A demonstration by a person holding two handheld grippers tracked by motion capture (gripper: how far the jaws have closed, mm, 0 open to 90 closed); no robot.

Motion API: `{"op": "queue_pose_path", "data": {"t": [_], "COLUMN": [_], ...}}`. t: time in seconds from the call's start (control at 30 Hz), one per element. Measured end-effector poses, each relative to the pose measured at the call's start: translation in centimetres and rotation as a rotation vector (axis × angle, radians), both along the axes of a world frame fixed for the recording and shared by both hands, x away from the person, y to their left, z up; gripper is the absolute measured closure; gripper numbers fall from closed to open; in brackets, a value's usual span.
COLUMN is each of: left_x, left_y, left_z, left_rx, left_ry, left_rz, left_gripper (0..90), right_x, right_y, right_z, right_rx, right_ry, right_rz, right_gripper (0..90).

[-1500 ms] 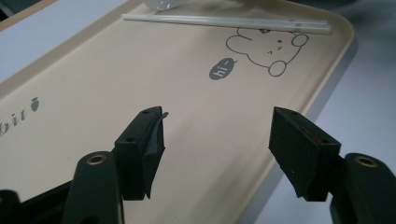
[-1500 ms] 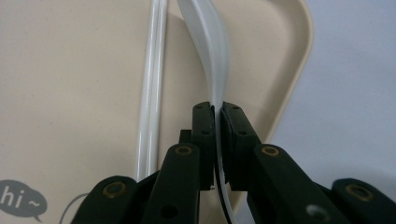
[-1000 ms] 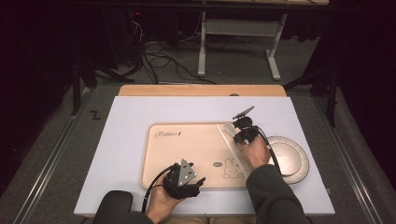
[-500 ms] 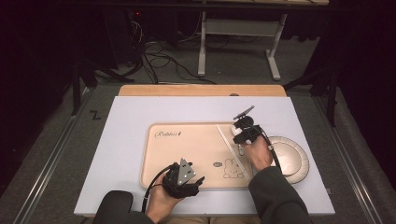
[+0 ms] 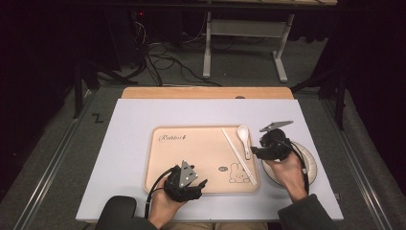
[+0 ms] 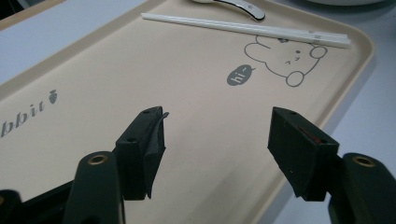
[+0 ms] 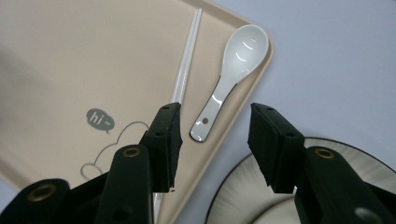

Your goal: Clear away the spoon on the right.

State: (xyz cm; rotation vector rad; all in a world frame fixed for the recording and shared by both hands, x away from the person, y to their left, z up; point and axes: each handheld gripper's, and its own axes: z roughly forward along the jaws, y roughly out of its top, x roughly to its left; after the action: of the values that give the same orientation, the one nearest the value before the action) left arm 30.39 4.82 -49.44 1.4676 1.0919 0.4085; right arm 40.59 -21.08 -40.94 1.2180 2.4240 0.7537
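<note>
A beige tray (image 5: 191,153) with a rabbit print lies on the pale mat. White chopsticks (image 5: 238,155) and a white spoon (image 5: 244,136) rest side by side on its right part. My right gripper (image 5: 256,152) hovers over the tray's right rim and the plate's edge; its jaws have just been opening and now stand open, gripping nothing. In the right gripper view the spoon (image 7: 236,60) lies on the tray below the right gripper (image 7: 215,135), beside the chopsticks (image 7: 187,60). My left gripper (image 5: 200,188) stands open over the tray's near edge, and the left gripper (image 6: 217,135) has only bare tray (image 6: 140,70) between its jaws.
A round pale plate (image 5: 306,165) with a dark rim sits on the mat just right of the tray, partly under my right hand. A wooden strip (image 5: 206,92) borders the mat's far side. Beyond it are a dark floor, cables and a table frame.
My right gripper has let go of the spoon, opened, and pulled back to the right and up. The spoon now lies uncovered on the tray. The left gripper has stayed put.
</note>
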Motion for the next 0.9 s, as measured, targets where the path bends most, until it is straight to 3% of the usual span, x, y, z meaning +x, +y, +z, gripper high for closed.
{"op": "queue_pose_path", "data": {"t": [0.1, 0.37, 0.43, 0.5, 0.7, 0.9], "left_x": [0.1, 0.1, 0.3, 0.4, 0.5, 0.9], "left_y": [0.1, 0.3, 0.5, 0.6, 0.7, 1.1], "left_z": [0.0, 0.3, 0.3, 0.4, 0.2, 0.0], "left_rx": [-0.006, -0.01, -0.015, -0.024, 0.003, 0.018], "left_ry": [0.004, 0.011, 0.014, 0.016, 0.016, 0.019], "left_rz": [0.0, 0.001, 0.011, 0.02, 0.022, 0.048], "left_gripper": [36.4, 36.4, 36.4, 36.3, 35.6, 35.5], "right_x": [-1.4, -3.3, -3.3, -3.6, -3.9, -4.1], "right_y": [-1.8, -5.4, -5.9, -6.3, -8.3, -10.2], "right_z": [0.4, 0.1, 0.1, 0.1, -0.3, -0.2], "right_rx": [0.046, 0.122, 0.101, 0.093, 0.113, 0.111], "right_ry": [-0.036, -0.077, -0.067, -0.086, -0.083, -0.113], "right_rz": [0.006, -0.066, -0.067, -0.079, -0.129, -0.18], "right_gripper": [55.3, 56.8, 56.3, 56.0, 55.1, 54.5]}}
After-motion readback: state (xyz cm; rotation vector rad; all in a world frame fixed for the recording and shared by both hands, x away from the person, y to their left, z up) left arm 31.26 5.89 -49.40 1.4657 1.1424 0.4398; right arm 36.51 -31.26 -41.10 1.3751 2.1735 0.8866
